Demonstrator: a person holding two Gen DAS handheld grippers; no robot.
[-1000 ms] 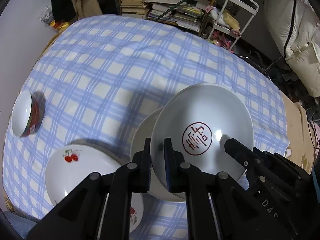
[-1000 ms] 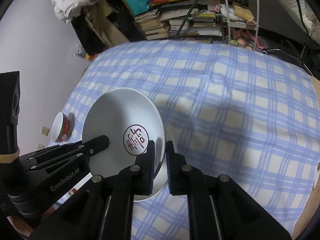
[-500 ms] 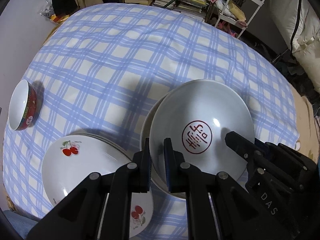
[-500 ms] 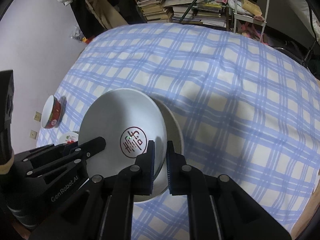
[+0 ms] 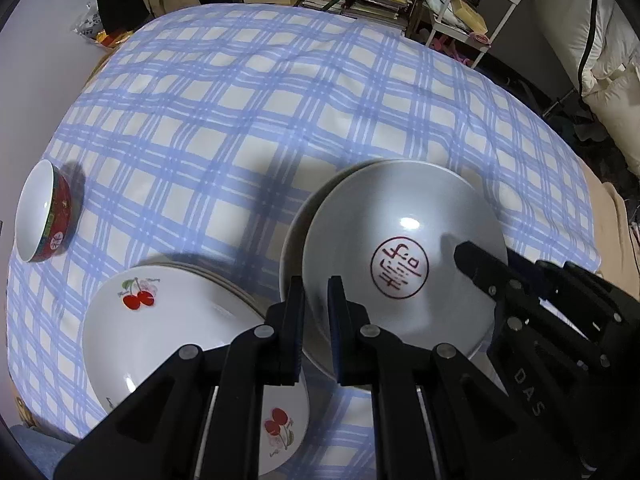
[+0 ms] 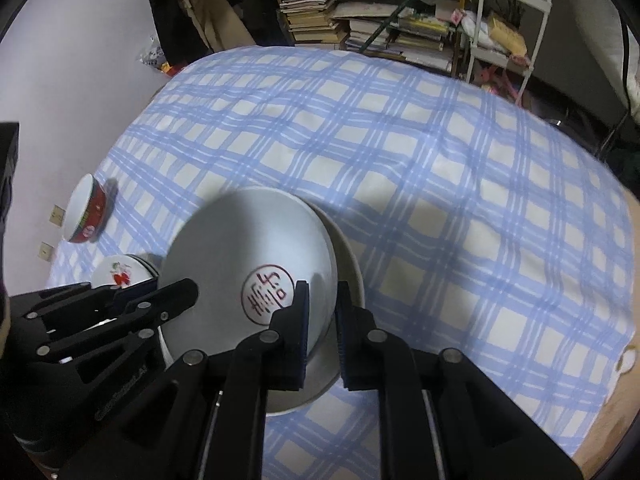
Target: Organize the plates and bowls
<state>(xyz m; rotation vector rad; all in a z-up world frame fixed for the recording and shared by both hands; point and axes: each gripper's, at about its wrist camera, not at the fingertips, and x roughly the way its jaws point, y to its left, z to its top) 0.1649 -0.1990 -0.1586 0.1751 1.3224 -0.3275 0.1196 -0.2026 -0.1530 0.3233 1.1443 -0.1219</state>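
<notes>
Over the checked bench: left claw clamps the red-seal bowl's rim; right claw opening, rim between its pads.

The cloth is a pale blue plaid — cream squares crossed by blue bands. The top dish is plain grey-white with a round red seal of red characters at its centre; the dish beneath it is off-white. The plate is white with red cherries on green stems. The small bowl is white inside and red outside — with a green band and a white medallion. Both grippers are black with dark blue pads.
</notes>
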